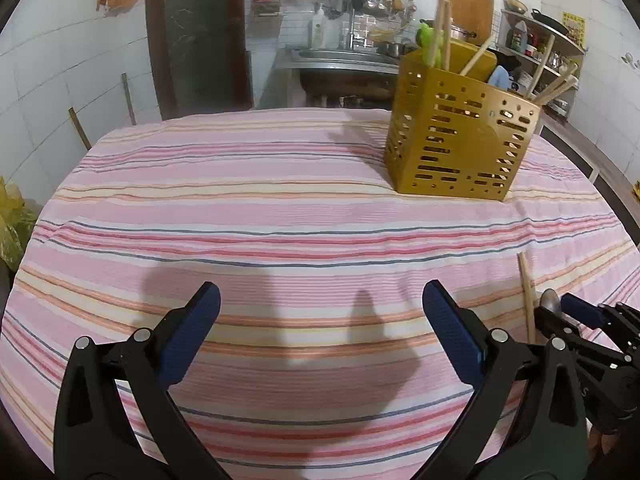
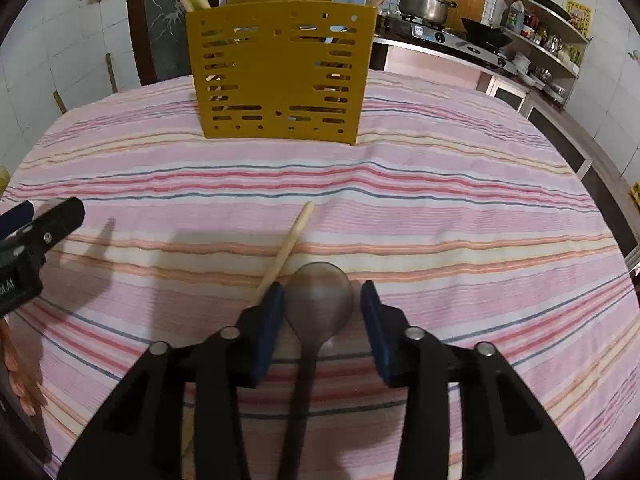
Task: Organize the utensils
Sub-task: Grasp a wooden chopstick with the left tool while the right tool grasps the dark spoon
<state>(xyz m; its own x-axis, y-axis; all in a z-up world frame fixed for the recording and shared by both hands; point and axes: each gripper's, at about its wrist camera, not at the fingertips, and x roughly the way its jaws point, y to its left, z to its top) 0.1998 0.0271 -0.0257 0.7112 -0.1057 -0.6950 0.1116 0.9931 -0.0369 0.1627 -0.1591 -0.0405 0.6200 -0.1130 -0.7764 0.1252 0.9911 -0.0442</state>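
My left gripper (image 1: 320, 304) is open wide above bare striped tablecloth, with nothing between its blue pads. My right gripper (image 2: 324, 300) straddles a dark spoon (image 2: 320, 292) lying on the cloth. The bowl sits between the fingertips and the handle runs back toward the camera. The pads stand close beside the bowl without visibly pressing on it. A wooden stick (image 2: 286, 246) lies slanted just left of the spoon, its near end under the left finger. A yellow perforated utensil holder (image 2: 280, 76) stands upright at the table's far side, holding several wooden sticks and utensils. In the left wrist view the holder (image 1: 460, 140) is far right.
A pink striped cloth (image 1: 260, 208) covers the whole table. Its far edge drops off behind the holder. A counter with a gas stove and pot (image 2: 424, 4) runs along the right. A sink (image 1: 340, 60) and hanging utensils are behind. A hand (image 2: 24, 380) shows at lower left.
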